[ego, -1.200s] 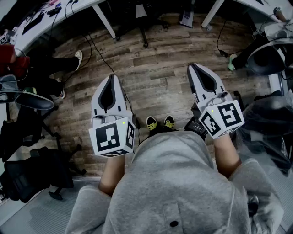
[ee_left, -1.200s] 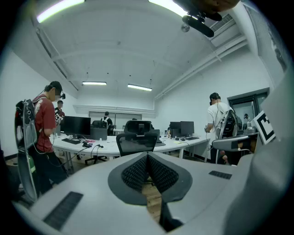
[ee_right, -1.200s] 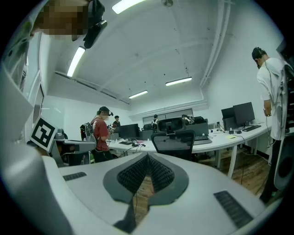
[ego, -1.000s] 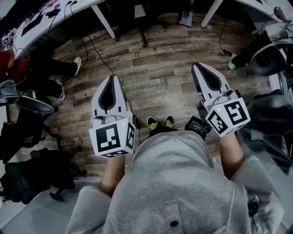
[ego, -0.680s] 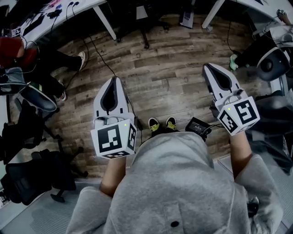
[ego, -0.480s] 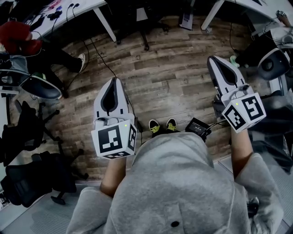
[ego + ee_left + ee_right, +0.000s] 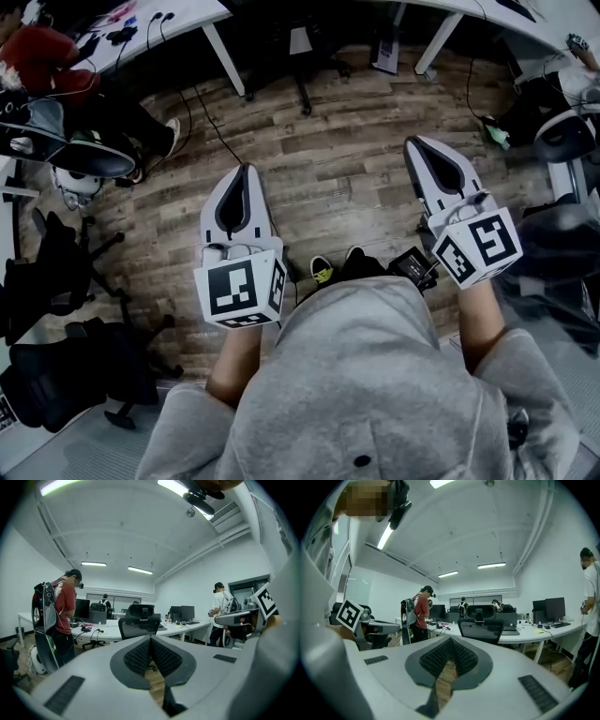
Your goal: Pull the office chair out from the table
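The office chair (image 7: 137,626) stands straight ahead of the person, pushed in against the near edge of the curved white worktop (image 7: 180,629), with its backrest and headrest turned this way; it is well apart from both tools. The left hand-held gripper (image 7: 150,640) has its ribbed pads pressed together with nothing between them, and the right hand-held gripper (image 7: 450,640) is likewise closed and empty, both held out level over the wood floor (image 7: 347,150) on this side of the chair. The chair probably rolls on castors, so it should come away with a light, steady pull, though the planks and a loose cable (image 7: 211,117) beside the chair could catch a wheel. Its back panel looks like thin mesh that would give under the pads. The stiff top rim of the backrest, or the post under the headrest, seems the better place to clamp. By count there is one chair at this worktop, two grippers, and two slanted white legs under the worktop in the head view. At least two more dark chairs (image 7: 56,375) stand far off to the left of the task's chair.
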`<state>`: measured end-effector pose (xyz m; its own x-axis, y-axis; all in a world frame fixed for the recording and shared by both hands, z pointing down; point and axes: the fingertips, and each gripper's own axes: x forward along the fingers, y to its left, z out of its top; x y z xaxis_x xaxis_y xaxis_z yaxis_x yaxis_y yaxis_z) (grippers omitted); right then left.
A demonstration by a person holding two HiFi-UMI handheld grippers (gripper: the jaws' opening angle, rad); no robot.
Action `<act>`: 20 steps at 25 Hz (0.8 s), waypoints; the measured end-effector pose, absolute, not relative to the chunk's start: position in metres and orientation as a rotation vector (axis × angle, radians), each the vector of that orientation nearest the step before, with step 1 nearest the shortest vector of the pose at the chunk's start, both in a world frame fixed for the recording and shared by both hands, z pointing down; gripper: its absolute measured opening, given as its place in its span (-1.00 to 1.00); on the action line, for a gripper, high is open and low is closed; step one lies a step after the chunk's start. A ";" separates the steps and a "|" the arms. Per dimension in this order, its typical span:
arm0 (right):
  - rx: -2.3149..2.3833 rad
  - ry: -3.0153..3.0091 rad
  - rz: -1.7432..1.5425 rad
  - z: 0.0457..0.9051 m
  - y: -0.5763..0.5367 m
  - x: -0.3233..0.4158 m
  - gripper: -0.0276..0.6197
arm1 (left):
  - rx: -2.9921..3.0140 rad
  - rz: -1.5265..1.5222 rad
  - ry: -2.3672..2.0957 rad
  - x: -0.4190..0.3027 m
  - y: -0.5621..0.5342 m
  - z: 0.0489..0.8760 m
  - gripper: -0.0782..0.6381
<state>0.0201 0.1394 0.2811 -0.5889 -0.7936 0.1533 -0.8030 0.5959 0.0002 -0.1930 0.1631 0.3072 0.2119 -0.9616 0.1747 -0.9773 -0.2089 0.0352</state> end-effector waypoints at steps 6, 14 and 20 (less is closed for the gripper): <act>1.323 -2.682 0.072 0.279 0.137 0.007 -0.83 | 2.349 0.149 -1.885 -0.202 0.160 0.303 -0.75; 1.303 -2.689 -0.019 0.280 0.118 -0.004 -0.83 | 2.369 0.106 -1.907 -0.207 0.140 0.301 -0.75; 1.277 -2.721 -0.023 0.292 0.083 -0.011 -0.83 | 2.390 0.127 -1.920 -0.203 0.102 0.307 -0.75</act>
<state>-0.0110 0.0829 0.2920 -0.6314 -0.7668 0.1155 -0.7647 0.6404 0.0711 -0.2032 0.1024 0.3075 0.2147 -0.9704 0.1103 -0.9765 -0.2155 0.0051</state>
